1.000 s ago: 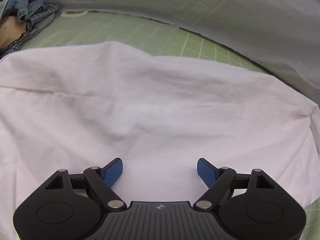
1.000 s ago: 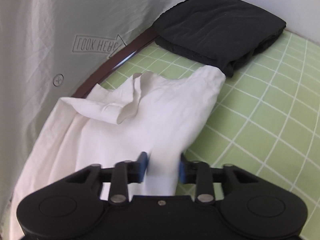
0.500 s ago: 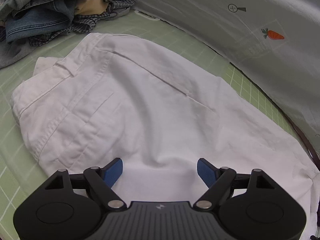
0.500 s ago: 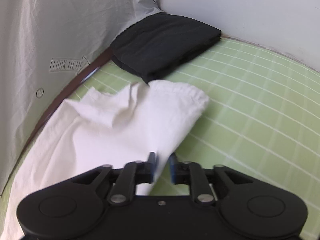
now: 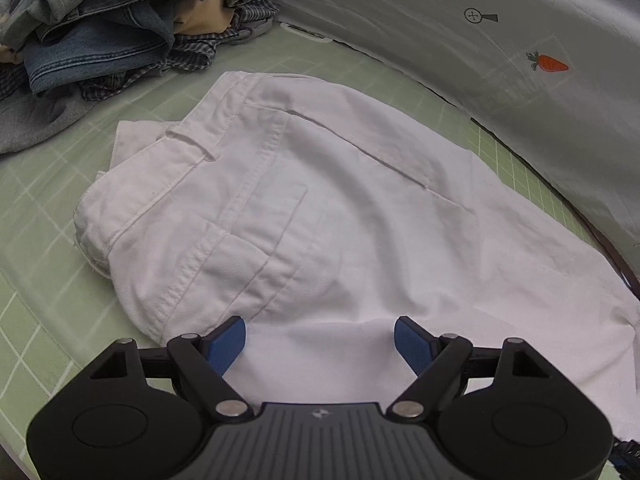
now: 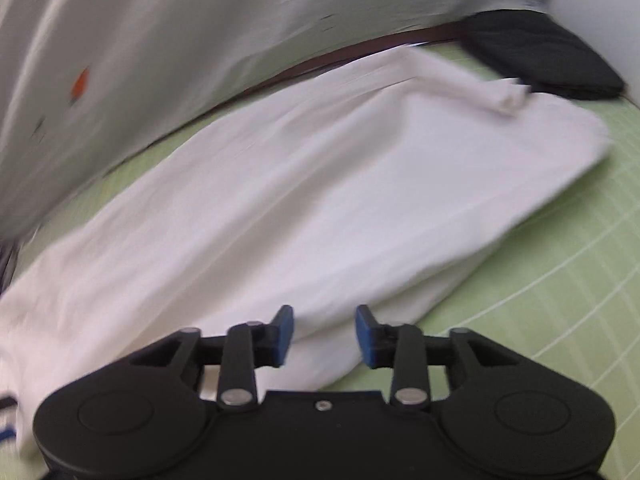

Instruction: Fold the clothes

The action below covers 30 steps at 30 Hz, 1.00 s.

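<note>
White trousers point(image 5: 312, 208) lie flat on the green grid mat point(image 5: 40, 208), waistband and pockets toward the left. My left gripper point(image 5: 320, 340) hovers over their near part, jaws wide open with only cloth below them. In the blurred right wrist view the trouser legs point(image 6: 320, 184) stretch away to the right, with a small turned-over flap at the far end. My right gripper point(image 6: 325, 334) sits above the near edge of the legs. Its jaws are closing, with the cloth's edge beneath the gap and the pads not pressing on it.
A pile of denim and checked clothes point(image 5: 100, 36) sits at the back left. A folded black garment point(image 6: 540, 56) lies beyond the leg ends. A grey sheet point(image 5: 440, 20) with a carrot print point(image 5: 550, 63) rises along the mat's far edge.
The right gripper let go of the trouser leg it pinched and swung back along the legs. The left gripper slid toward the waistband end, jaws unchanged.
</note>
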Motion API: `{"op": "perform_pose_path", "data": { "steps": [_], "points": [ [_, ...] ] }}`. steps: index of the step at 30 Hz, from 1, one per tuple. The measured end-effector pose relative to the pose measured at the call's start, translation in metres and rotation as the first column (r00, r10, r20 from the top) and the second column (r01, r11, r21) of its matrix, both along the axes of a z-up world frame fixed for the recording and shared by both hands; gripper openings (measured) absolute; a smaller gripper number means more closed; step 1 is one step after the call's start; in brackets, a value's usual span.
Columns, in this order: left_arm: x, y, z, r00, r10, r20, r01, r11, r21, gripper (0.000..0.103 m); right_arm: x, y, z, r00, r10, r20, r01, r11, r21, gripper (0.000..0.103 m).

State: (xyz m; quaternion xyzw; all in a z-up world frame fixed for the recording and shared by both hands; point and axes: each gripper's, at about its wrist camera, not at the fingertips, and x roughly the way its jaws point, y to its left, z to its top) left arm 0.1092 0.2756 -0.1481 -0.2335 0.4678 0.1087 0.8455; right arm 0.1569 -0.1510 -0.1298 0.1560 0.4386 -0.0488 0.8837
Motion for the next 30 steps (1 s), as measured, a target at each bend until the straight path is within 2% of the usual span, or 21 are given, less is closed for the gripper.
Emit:
{"op": "perform_pose_path", "data": {
  "steps": [1, 3, 6, 9, 13, 17, 21, 24, 30],
  "points": [
    [-0.001, 0.006, 0.000, 1.000, -0.003, 0.000, 0.003, 1.000, -0.005, 0.082, -0.001, 0.013, -0.002, 0.999, 0.035, -0.007, -0.035, 0.999, -0.009, 0.026],
    [-0.004, 0.017, -0.001, 1.000, -0.002, -0.018, 0.003, 0.999, 0.042, 0.082, -0.001, 0.035, -0.002, 0.996, 0.084, -0.019, -0.085, 0.996, -0.030, 0.025],
    [-0.008, 0.039, -0.003, 1.000, -0.010, -0.019, 0.011, 1.000, 0.018, 0.082, 0.003, 0.056, -0.004, 0.995, 0.095, -0.021, -0.095, 0.995, -0.039, 0.024],
    [-0.010, 0.055, -0.003, 0.999, -0.033, -0.035, 0.036, 0.997, 0.066, 0.082, 0.011, 0.072, -0.004, 0.997, 0.082, -0.012, -0.082, 0.996, -0.035, 0.024],
    [-0.008, 0.074, -0.004, 0.998, -0.065, -0.014, 0.065, 0.998, 0.015, 0.082, 0.024, 0.095, -0.004, 0.994, 0.105, 0.011, -0.105, 0.994, -0.007, 0.024],
    [0.000, 0.073, -0.005, 0.993, -0.117, -0.020, 0.117, 0.993, 0.027, 0.082, 0.034, 0.119, -0.009, 0.986, 0.165, -0.006, -0.165, 0.986, 0.015, 0.025],
    [-0.001, 0.071, -0.007, 0.990, -0.136, -0.022, 0.137, 0.990, 0.033, 0.083, 0.018, 0.132, -0.010, 0.975, 0.220, -0.027, -0.221, 0.975, -0.012, 0.029],
    [-0.005, 0.071, -0.008, 0.991, -0.131, -0.017, 0.131, 0.991, 0.027, 0.083, -0.003, 0.133, -0.010, 0.973, 0.231, -0.030, -0.230, 0.973, 0.010, 0.029],
    [-0.013, 0.067, -0.009, 0.989, -0.147, -0.028, 0.148, 0.989, 0.024, 0.083, -0.027, 0.136, -0.006, 0.966, 0.256, -0.045, -0.257, 0.966, -0.030, 0.028]
  ]
}}
